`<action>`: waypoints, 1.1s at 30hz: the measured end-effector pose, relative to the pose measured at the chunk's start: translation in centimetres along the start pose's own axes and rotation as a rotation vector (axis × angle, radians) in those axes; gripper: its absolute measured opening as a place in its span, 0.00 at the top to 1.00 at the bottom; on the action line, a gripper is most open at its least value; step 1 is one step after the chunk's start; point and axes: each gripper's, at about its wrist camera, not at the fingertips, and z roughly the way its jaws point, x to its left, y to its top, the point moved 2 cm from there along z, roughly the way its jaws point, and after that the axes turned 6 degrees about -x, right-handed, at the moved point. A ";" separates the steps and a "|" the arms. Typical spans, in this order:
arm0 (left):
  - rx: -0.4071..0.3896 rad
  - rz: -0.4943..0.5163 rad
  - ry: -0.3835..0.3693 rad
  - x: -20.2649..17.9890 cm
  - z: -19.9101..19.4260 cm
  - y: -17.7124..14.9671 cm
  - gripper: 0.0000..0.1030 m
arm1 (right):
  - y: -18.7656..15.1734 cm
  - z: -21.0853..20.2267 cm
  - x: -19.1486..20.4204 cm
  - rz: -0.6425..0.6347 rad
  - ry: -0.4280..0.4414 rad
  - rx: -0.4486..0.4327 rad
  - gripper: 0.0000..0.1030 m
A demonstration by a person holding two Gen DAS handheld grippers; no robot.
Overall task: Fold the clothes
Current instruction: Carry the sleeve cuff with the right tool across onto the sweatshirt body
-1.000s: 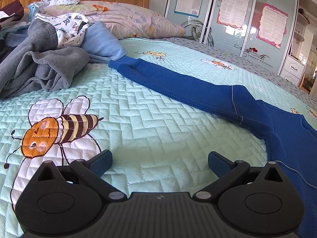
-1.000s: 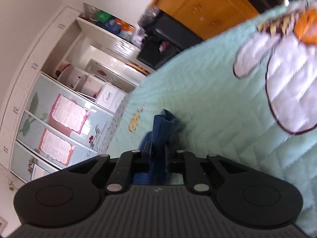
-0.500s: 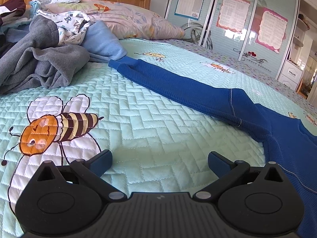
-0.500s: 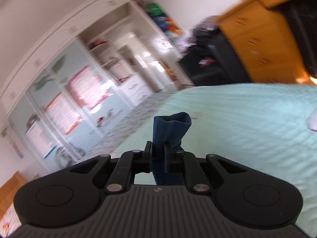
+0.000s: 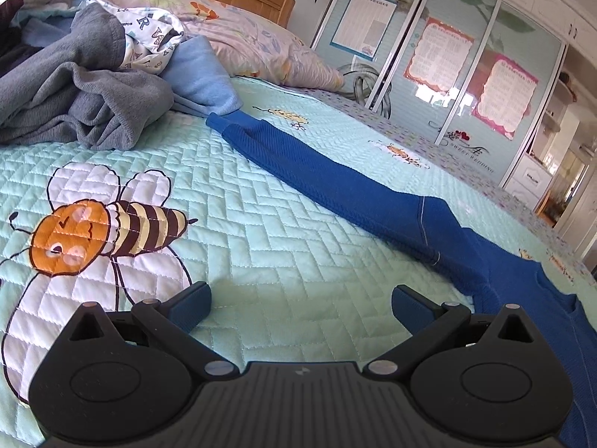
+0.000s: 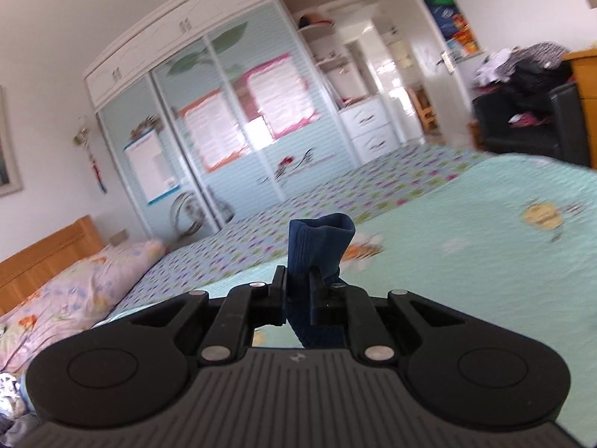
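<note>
Blue sweater (image 5: 335, 183) soft, floppy knit. Right hand-held gripper (image 6: 298, 291) pinching cuff (image 6: 321, 239); left hand-held gripper (image 5: 300, 304) wide, empty, grab other cuff (image 5: 218, 121) imo.

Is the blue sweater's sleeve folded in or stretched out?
Stretched out: the blue sweater's sleeve lies straight across the quilt, cuff near the grey clothes.

"LOVE" tops the wardrobe door (image 5: 440, 86) — "SWEET WEDDING" sits lower on its glass.
</note>
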 end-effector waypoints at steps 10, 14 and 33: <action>-0.002 -0.021 -0.014 0.3 0.1 0.1 0.01 | -11.6 7.1 10.3 -0.069 0.032 0.238 0.88; 0.002 -0.015 -0.010 0.2 0.1 0.1 0.01 | -14.2 7.1 10.3 -0.058 0.007 0.289 0.88; 0.008 -0.002 -0.001 -0.2 0.3 0.2 0.00 | -17.7 7.8 15.0 -0.218 0.049 0.328 0.89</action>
